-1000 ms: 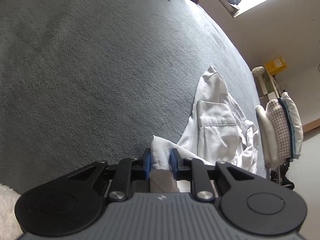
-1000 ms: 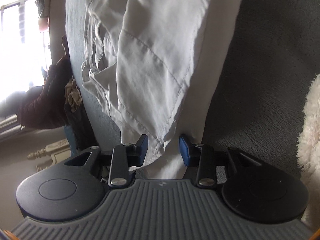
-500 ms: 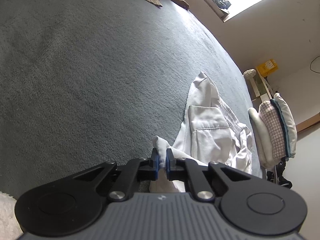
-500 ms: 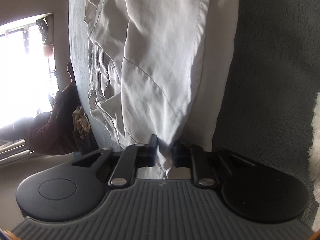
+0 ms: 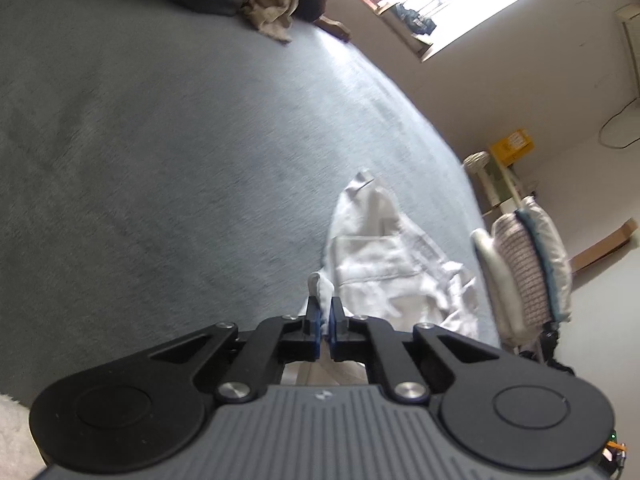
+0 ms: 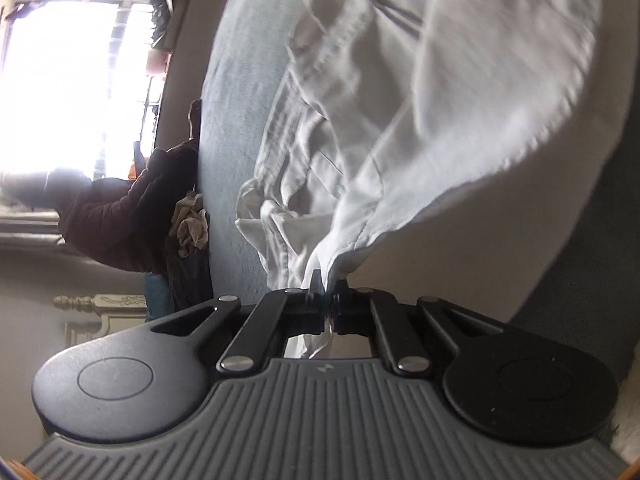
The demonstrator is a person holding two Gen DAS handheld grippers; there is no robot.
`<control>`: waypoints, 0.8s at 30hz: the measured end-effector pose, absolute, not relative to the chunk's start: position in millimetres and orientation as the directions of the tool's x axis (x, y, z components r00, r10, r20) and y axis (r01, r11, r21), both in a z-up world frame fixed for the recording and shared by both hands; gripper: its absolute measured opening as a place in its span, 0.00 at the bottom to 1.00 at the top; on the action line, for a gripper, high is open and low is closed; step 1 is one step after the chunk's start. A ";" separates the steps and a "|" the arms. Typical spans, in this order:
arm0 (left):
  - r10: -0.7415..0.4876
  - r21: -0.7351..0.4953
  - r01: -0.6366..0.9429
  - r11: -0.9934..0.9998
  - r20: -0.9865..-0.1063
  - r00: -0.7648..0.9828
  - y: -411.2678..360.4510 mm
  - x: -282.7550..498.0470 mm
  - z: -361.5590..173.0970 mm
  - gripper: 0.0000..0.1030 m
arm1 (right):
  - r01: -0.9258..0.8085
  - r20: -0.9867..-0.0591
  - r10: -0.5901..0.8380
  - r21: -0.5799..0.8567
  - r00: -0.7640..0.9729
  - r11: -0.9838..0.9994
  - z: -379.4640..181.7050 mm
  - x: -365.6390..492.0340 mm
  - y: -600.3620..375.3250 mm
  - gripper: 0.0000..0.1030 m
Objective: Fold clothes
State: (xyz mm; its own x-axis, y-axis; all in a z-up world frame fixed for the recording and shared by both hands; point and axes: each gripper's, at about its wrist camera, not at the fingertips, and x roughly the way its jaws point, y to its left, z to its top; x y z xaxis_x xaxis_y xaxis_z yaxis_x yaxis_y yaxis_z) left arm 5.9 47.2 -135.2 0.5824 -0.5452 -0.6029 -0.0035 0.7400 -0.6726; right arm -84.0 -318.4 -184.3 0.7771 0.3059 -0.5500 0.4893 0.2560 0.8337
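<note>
White trousers [image 5: 384, 256] lie crumpled on the grey bed [image 5: 160, 160], at about 3 o'clock of its surface in the left wrist view, close to the bed's right edge. The left gripper [image 5: 325, 320] pinches a corner of the cloth, its jaws nearly together on the fabric. The right gripper [image 6: 328, 300] likewise clamps a hem, and from it the cloth [image 6: 460, 100] rises in a slack sheet toward 1 o'clock, the waistband and pocket bunched toward 11 o'clock.

Folding seems barely begun: both corners are held, but the garment is not spread flat and no clean fold shows. Smoothing it out and doubling it over appear to remain.

For room, the bed lies bare from 9 to 12 o'clock of the left view, ample for laying the trousers out. A pile of clothes [image 5: 268, 12] sits at the far edge at 12 o'clock, well apart. Stacked cushions [image 5: 524, 272] stand just beyond the bed's edge at 3 o'clock, near the garment, so any swing that way looks tight.
</note>
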 end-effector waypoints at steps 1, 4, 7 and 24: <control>-0.549 -0.678 0.001 0.736 -0.596 0.586 45.4 7.9 -132.6 0.04 | 0.479 -0.546 0.300 0.835 0.782 0.271 -180.2 -80.7 -321.3 0.02; -0.566 -0.691 0.020 0.723 -0.574 0.592 39.1 17.4 -125.1 0.04 | 0.449 -0.535 0.283 0.836 0.796 0.316 -167.9 -70.6 -329.6 0.02; -0.574 -0.692 0.040 0.720 -0.563 0.595 30.4 32.1 -120.2 0.04 | 0.424 -0.522 0.268 0.836 0.810 0.348 -158.7 -60.1 -337.9 0.02; -0.554 -0.661 0.044 0.749 -0.588 0.589 -7.2 126.8 -121.7 0.04 | 0.393 -0.512 0.267 0.831 0.816 0.393 -160.1 36.3 -363.8 0.02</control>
